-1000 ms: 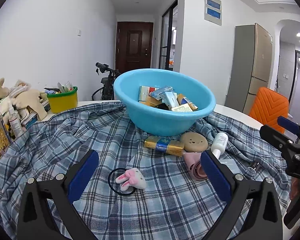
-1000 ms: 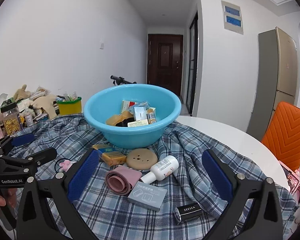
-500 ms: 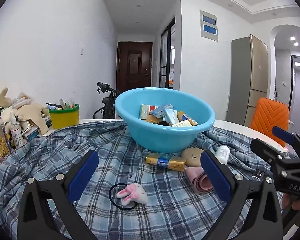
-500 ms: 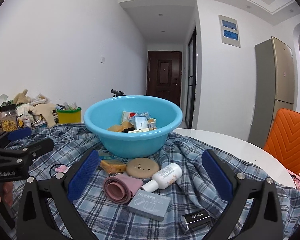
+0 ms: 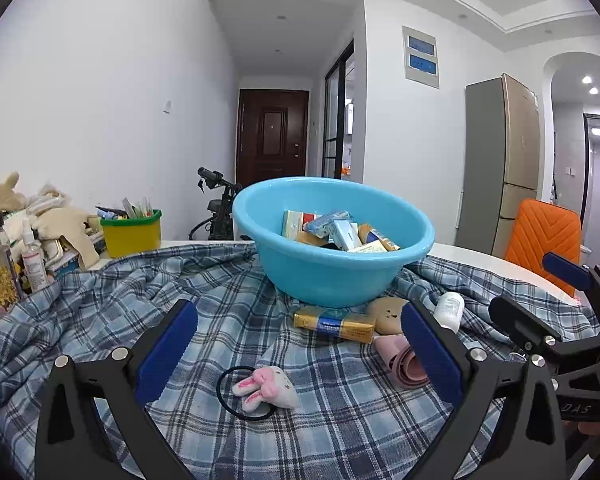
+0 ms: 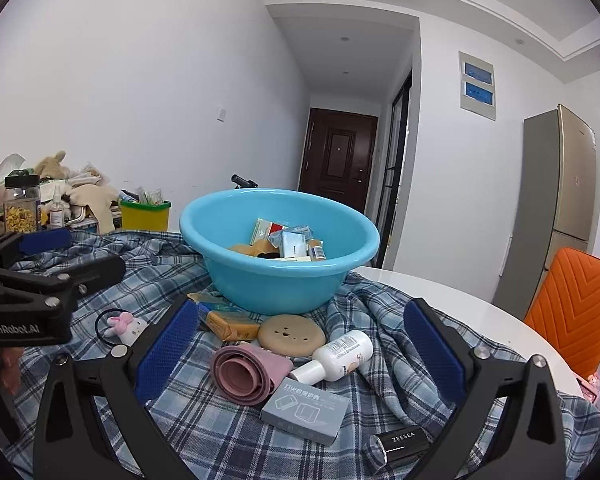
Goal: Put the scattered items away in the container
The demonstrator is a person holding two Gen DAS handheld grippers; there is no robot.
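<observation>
A light blue basin (image 5: pixel 332 276) (image 6: pixel 276 280) holding several small boxes stands on a plaid cloth. In front of it lie a yellow-blue pack (image 5: pixel 334 323) (image 6: pixel 230 324), a tan round disc (image 6: pixel 291 335), a white bottle (image 6: pixel 340 356), a pink roll (image 6: pixel 248 372), a grey box (image 6: pixel 305 410) and a black ZEESEA tube (image 6: pixel 398 442). A pink bunny hair tie (image 5: pixel 266 388) (image 6: pixel 122 326) lies nearer the left. My left gripper (image 5: pixel 300 356) is open just above the bunny tie. My right gripper (image 6: pixel 300 360) is open over the pink roll and bottle. Neither holds anything.
A yellow tub (image 5: pixel 131 234), plush toys (image 5: pixel 60 220), a spray bottle (image 5: pixel 34 258) and a jar (image 6: pixel 22 208) crowd the table's left end. An orange chair (image 6: pixel 576 300) stands at the right. Bare white tabletop (image 6: pixel 440 292) shows beyond the cloth.
Both cameras have dropped and tilted up, so the basin and items sit lower in each view. Both grippers stay open and nothing on the cloth has moved.
</observation>
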